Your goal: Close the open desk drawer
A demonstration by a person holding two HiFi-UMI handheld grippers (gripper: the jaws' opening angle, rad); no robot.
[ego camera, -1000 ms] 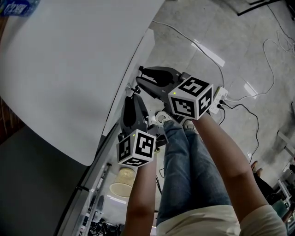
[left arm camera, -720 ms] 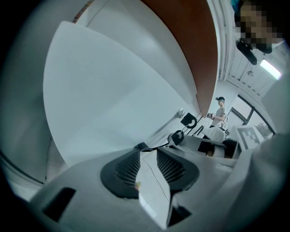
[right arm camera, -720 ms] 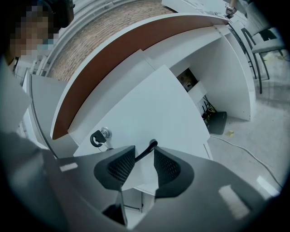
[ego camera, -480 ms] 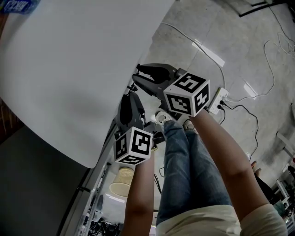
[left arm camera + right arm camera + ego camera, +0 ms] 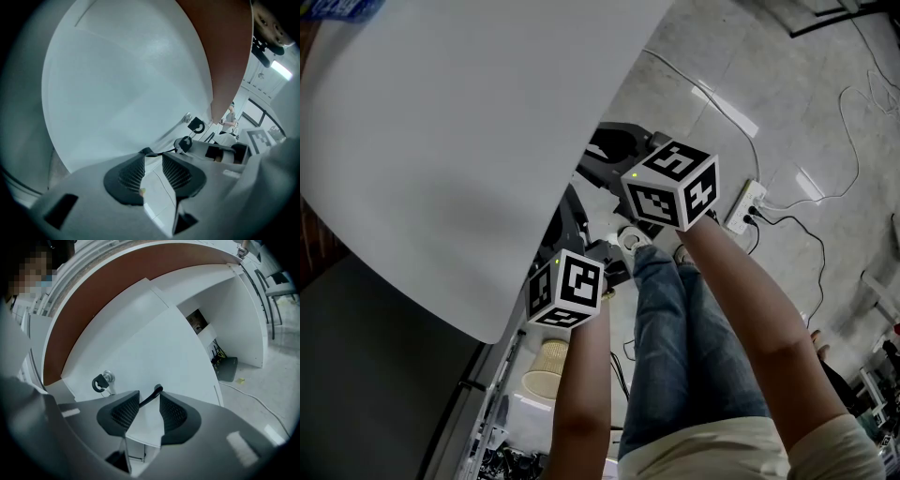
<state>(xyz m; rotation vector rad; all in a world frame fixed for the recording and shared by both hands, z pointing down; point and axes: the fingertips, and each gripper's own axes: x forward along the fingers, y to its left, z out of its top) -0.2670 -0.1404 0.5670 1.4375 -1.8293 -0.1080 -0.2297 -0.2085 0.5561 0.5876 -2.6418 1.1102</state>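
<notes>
Your two grippers, left (image 5: pixel 153 157) and right (image 5: pixel 149 398), each hold two ribbed black jaws slightly apart, clamping nothing. One thin black bar (image 5: pixel 157 391) pokes up at the right jaw tips. Just beyond stands one smooth, flat white drawer front (image 5: pixel 154 341), with one key (image 5: pixel 104 379) in its lock.

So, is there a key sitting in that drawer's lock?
Yes, the right gripper view shows a black-headed key sticking out of the round metal lock on the white drawer front.
</notes>
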